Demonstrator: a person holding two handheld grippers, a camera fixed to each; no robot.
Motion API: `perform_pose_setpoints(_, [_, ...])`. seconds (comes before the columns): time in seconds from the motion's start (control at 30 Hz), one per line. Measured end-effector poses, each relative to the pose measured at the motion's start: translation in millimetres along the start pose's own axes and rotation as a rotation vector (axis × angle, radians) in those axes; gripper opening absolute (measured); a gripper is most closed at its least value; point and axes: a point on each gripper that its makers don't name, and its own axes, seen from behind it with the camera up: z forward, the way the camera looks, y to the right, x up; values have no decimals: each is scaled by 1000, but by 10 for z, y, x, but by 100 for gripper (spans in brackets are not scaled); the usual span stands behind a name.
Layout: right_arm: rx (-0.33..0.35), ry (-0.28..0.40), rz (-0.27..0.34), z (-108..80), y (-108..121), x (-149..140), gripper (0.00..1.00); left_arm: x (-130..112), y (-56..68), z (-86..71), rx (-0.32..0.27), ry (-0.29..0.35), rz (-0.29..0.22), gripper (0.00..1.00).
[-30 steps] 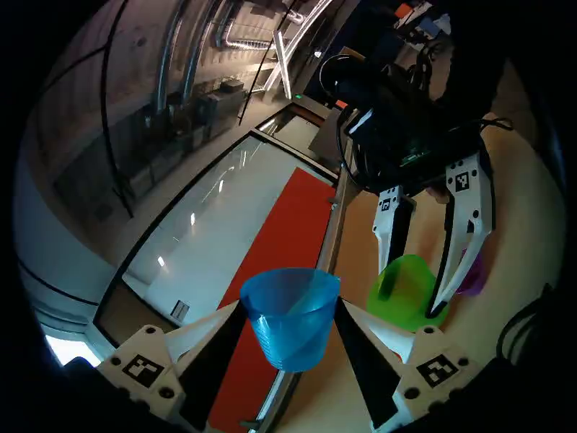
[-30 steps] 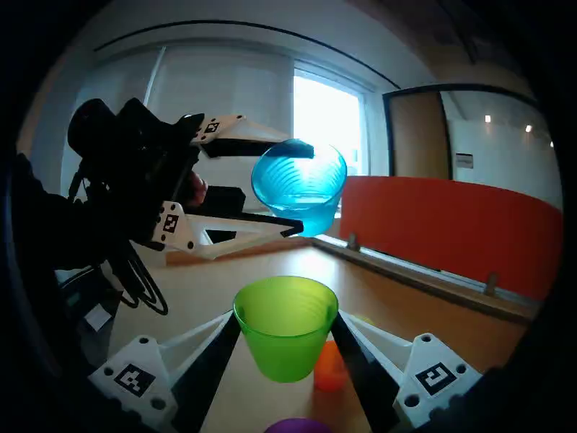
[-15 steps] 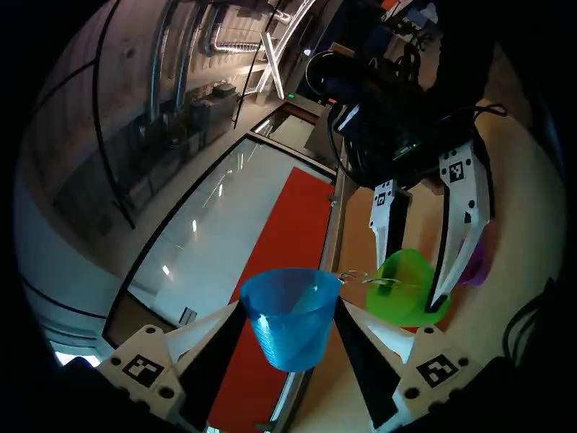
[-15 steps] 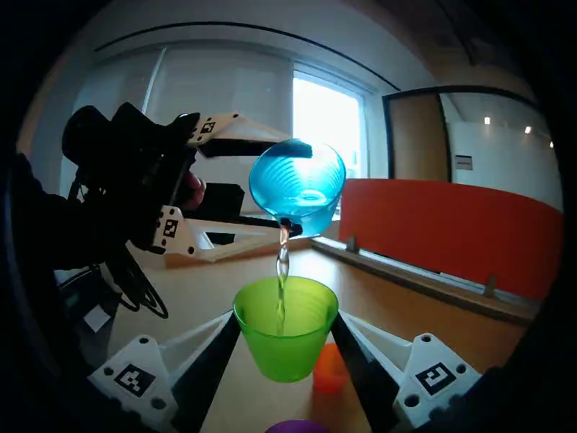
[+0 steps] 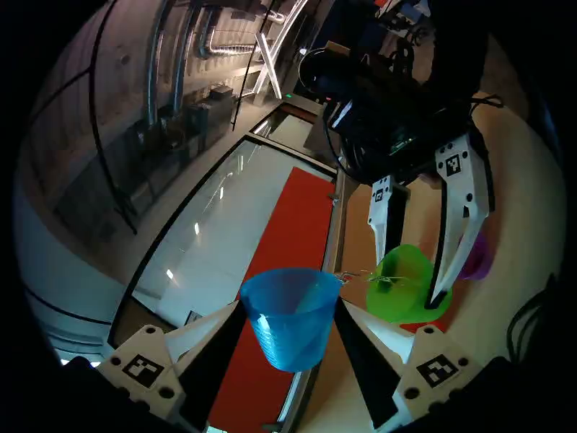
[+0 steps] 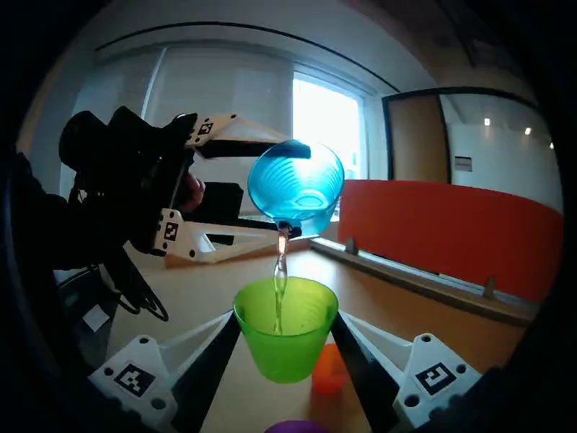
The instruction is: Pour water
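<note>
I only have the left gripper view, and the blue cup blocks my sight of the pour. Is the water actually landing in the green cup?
Observer: Yes, a thin stream falls from the blue cup lip into the green cup mouth.
Operator: Is the green cup level?
Observer: Upright, clamped between the right gripper fingers.
Operator: Water left in the blue cup?
Observer: A small pool sits at its lowest inside edge.

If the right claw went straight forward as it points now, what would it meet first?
Probably the tilted translucent blue plastic cup held in the left claw, just ahead and slightly above; the water stream falling into the green plastic cup in the right claw lies in that line too. Depth is unclear.
</note>
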Motion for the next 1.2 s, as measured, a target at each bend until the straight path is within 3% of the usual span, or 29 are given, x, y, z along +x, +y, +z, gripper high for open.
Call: perform_pose_setpoints(1.2, [-8,8,-13,-35,11,22,89,26,-17,-49,14,5,39,85])
